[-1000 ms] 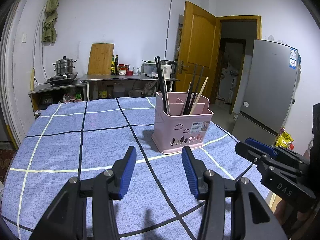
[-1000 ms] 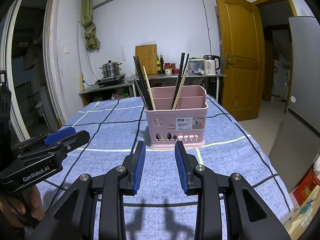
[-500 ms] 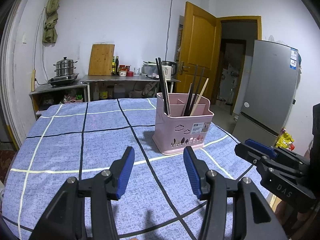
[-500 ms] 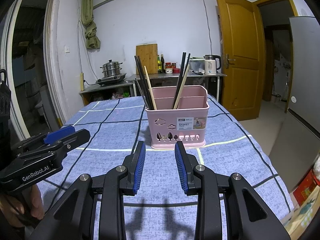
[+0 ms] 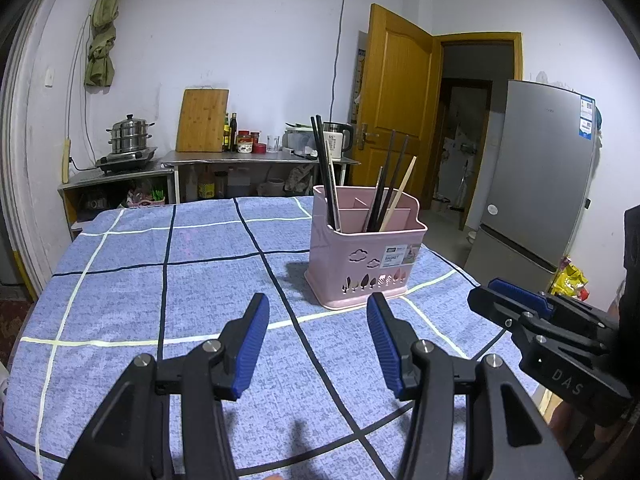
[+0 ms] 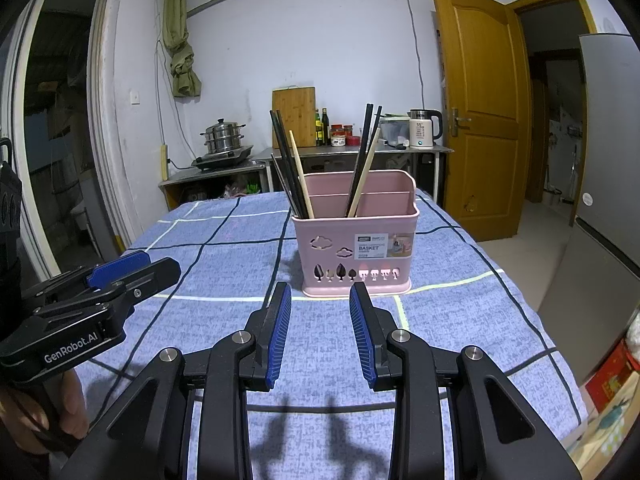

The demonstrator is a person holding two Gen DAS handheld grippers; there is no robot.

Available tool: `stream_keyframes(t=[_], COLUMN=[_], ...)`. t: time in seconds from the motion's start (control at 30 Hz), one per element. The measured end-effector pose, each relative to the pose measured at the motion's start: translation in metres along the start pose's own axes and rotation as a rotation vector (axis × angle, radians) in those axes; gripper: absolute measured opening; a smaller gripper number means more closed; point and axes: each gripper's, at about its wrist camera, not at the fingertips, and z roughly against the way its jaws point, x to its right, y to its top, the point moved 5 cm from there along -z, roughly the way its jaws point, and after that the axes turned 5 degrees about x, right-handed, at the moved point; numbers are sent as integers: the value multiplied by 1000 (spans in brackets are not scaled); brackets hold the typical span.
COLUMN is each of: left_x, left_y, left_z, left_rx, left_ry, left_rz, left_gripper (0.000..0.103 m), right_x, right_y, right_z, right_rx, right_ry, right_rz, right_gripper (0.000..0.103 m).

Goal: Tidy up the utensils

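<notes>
Left gripper (image 5: 316, 322) fingers slightly wider than before, right gripper (image 6: 320, 312) unchanged, both apart, empty.

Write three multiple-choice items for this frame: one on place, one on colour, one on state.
1. Where do the chopsticks stand?
A. flat on the cloth
B. in the pink plastic utensil basket
C. in a gripper

2. What colour is the checked tablecloth?
A. blue
B. red
C. green

3. How are the left gripper and right gripper?
A. both open, empty
B. both shut
C. right one holds a chopstick

Key: 1 B, the sticks rise from its compartments; 2 A, blue with dark and pale lines; 3 A, gaps show between the pads of each.
</notes>
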Motion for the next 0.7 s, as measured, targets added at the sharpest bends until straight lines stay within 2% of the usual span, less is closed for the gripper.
stream_keyframes(t=[0.7], left_x=[0], left_y=[-2], left_z=[2], left_rx=[3], left_ry=[15], left_rz=[-6], left_gripper=[53], right_x=[-1], right_y=[-3], right_z=[1], right_rx=[-5], right_ry=[2], right_rz=[1], right_gripper=[32])
